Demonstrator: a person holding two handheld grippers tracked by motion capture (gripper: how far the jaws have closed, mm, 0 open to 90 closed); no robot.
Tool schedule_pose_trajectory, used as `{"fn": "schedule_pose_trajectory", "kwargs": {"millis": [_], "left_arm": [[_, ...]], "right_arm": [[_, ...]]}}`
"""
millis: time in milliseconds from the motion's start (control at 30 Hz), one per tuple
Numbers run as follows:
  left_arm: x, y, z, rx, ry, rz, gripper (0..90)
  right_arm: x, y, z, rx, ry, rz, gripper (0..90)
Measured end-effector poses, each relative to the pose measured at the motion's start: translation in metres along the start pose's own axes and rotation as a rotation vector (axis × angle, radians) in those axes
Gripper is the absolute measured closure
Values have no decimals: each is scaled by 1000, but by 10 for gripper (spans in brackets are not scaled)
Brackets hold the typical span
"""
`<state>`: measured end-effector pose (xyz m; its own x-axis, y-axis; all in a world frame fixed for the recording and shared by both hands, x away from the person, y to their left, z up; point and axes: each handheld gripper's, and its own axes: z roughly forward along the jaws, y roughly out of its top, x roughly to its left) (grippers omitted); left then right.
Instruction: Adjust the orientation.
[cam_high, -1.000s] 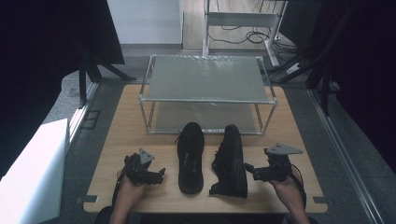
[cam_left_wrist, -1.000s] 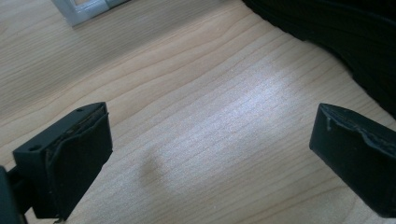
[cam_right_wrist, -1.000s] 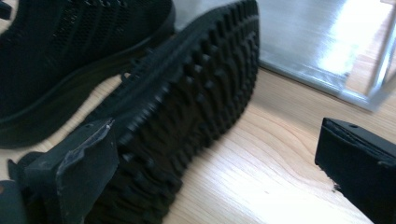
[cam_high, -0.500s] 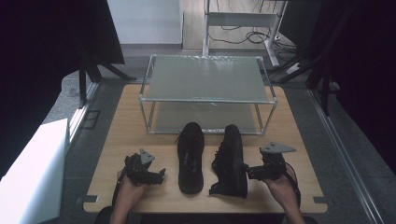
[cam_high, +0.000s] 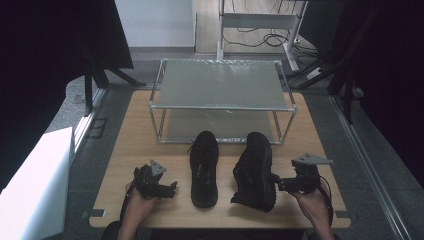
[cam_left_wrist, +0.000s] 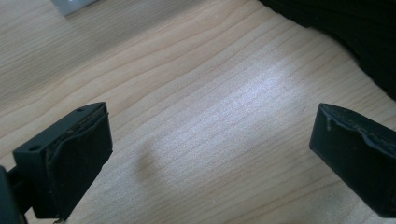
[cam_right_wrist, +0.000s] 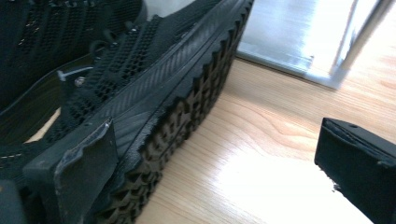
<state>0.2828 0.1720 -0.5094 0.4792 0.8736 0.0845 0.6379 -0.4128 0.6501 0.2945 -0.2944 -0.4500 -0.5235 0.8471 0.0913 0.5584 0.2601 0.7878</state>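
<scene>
Two black mesh shoes lie on the wooden table (cam_high: 135, 140). The left shoe (cam_high: 204, 167) stands upright with its toe toward me. The right shoe (cam_high: 255, 170) is tipped on its side, and its toothed sole (cam_right_wrist: 187, 121) faces my right gripper. My right gripper (cam_high: 280, 184) is open at that shoe's heel end. In the right gripper view one jaw lies against the upper and the other stands clear over bare wood, the gripper (cam_right_wrist: 219, 158) straddling the sole's edge. My left gripper (cam_high: 167, 187) is open over bare wood (cam_left_wrist: 210, 144), with the left shoe (cam_left_wrist: 355, 37) just beyond it.
A metal-framed rack with two frosted shelves (cam_high: 220, 85) stands behind the shoes, its lower shelf (cam_right_wrist: 299, 37) close to the right shoe's toe. A white box (cam_high: 30, 190) sits off the table's left edge. Dark stands and cables surround the table.
My right gripper has moved left and lower, up to the right shoe's sole. The left gripper has barely moved, and both shoes lie as before.
</scene>
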Motion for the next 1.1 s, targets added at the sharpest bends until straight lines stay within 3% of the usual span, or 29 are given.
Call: {"fn": "schedule_pose_trajectory", "kwargs": {"millis": [200,500,600,700,1100], "left_arm": [[0,0,1,5,1,0,0],[-1,0,2,7,-1,0,0],[-1,0,2,8,-2,1,0],[-1,0,2,7,-2,-1,0],[-2,3,-2,-5,0,-27,0]], "right_arm": [[-10,-4,-2,-5,1,51,10],[-28,-13,-5,-4,-50,95,87],[-33,-17,-3,28,-78,90,144],[-36,-24,5,98,-113,60,132],[-42,-26,-1,40,-65,117,105]]}}
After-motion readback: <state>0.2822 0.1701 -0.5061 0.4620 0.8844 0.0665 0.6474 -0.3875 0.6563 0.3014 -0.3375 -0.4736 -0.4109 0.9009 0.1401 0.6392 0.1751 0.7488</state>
